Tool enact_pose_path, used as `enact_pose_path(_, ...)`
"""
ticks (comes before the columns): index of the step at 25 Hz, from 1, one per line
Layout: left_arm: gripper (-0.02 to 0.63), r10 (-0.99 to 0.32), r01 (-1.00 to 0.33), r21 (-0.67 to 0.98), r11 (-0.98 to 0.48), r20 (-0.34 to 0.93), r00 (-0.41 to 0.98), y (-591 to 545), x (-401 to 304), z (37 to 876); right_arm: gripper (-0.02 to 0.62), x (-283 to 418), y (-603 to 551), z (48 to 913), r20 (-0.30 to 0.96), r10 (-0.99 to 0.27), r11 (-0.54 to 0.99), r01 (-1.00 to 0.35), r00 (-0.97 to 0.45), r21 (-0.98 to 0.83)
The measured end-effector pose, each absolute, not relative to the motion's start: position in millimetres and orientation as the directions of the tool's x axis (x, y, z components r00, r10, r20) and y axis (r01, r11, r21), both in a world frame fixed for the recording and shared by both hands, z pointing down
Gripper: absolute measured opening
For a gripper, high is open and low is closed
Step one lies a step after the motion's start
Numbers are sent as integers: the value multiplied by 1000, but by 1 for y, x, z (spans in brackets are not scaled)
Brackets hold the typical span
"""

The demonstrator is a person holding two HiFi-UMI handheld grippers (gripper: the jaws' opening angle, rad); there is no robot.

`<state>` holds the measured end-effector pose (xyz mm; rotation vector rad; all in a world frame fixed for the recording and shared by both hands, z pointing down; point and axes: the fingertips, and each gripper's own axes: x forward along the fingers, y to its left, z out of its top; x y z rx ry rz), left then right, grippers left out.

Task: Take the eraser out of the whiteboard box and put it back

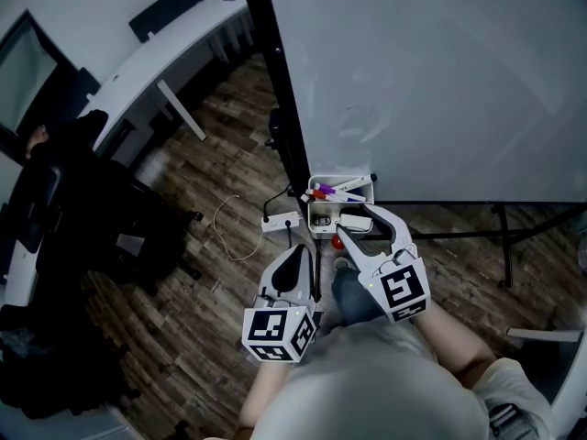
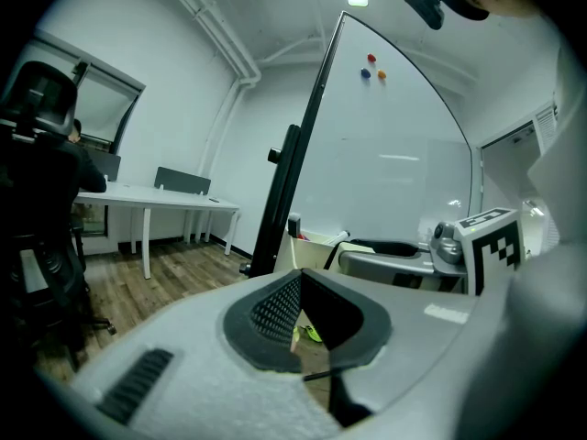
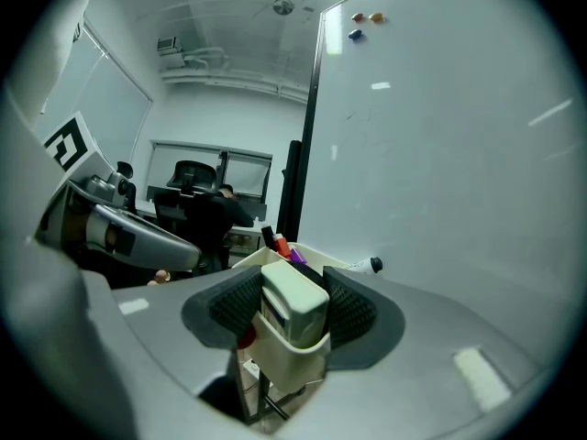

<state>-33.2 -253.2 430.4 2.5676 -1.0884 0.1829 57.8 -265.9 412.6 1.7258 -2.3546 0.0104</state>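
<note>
A white eraser stands upright in the front pocket of the white whiteboard box, which hangs at the whiteboard's lower left corner. My right gripper reaches into the box, and its dark ribbed pads press on both sides of the eraser. Coloured markers lie in the compartment behind the eraser. My left gripper hangs to the left of the box, over the floor. Its jaws are shut with nothing between them.
The whiteboard rises on the right, with its black post just left of the box. A power strip and a loose cable lie on the wooden floor. A person sits in a black chair by a white desk.
</note>
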Motion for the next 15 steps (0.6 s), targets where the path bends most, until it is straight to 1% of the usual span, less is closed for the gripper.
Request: enact_pose_path(15,3,-670,-711,258,-654,240,703,-238,-38,427,216,54,-256,385,118,-954,293,-940,-275,174)
